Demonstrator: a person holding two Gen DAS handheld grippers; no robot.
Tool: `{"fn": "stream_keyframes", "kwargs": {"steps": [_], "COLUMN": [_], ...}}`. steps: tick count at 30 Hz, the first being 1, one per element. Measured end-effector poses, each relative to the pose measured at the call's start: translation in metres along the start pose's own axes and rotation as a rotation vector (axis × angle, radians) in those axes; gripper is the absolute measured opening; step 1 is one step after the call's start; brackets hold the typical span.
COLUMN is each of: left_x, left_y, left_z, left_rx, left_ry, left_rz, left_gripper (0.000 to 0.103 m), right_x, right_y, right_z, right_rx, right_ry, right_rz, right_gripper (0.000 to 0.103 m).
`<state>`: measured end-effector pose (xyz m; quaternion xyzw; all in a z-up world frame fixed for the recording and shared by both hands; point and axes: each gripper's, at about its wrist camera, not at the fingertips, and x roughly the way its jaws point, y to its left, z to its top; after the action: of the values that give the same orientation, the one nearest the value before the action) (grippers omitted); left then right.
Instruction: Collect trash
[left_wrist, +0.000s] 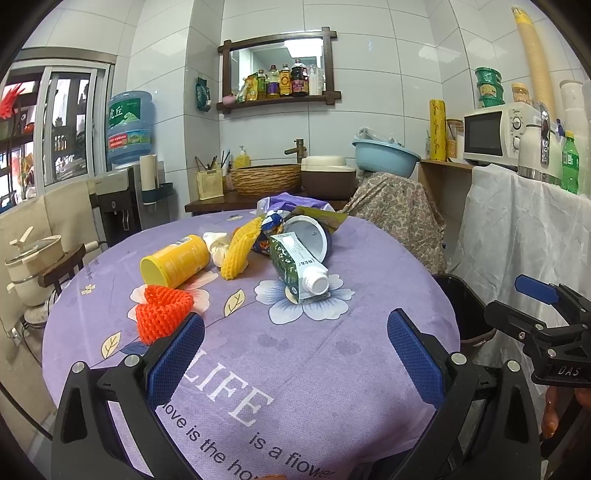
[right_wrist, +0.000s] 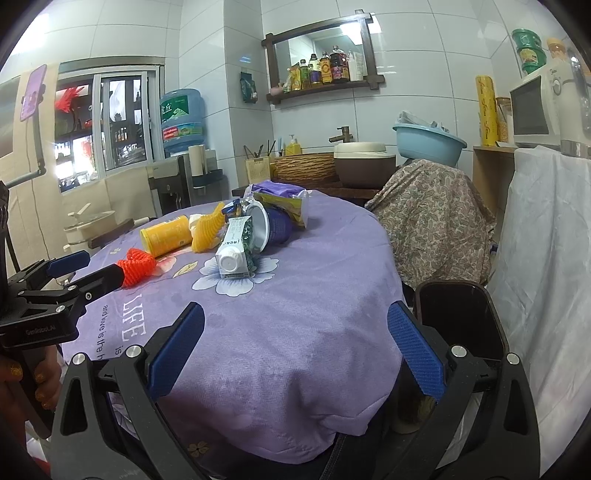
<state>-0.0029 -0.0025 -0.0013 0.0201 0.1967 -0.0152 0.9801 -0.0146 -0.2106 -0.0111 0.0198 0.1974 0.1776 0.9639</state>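
Trash lies on a round table with a purple cloth: an orange foam net, a yellow can on its side, a yellow foam net, a green milk carton with a white cap, a blue cup and wrappers behind. My left gripper hangs open over the near cloth, empty, its left finger beside the orange net. My right gripper is open and empty over the table's near right edge. A dark bin stands by the table's right side.
A chair under patterned fabric stands behind the table. A white-draped counter with a microwave is at right. A water dispenser and a pot stand at left. A sink counter lies beyond.
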Motion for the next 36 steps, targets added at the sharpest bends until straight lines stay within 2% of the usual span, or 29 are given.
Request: {"fn": "stream_keyframes", "kwargs": {"steps": [36], "left_x": [0.0012], "left_y": [0.0009], "left_z": [-0.0031], "left_rx": [-0.006], "left_ry": [0.007], "left_rz": [-0.007], "left_gripper": [0.098], "right_x": [0.0025], "right_y": [0.0026], "right_z": [0.0003], "right_rx": [-0.009], "right_ry": [0.002], "right_rz": [-0.003], "right_gripper": [0.098]}}
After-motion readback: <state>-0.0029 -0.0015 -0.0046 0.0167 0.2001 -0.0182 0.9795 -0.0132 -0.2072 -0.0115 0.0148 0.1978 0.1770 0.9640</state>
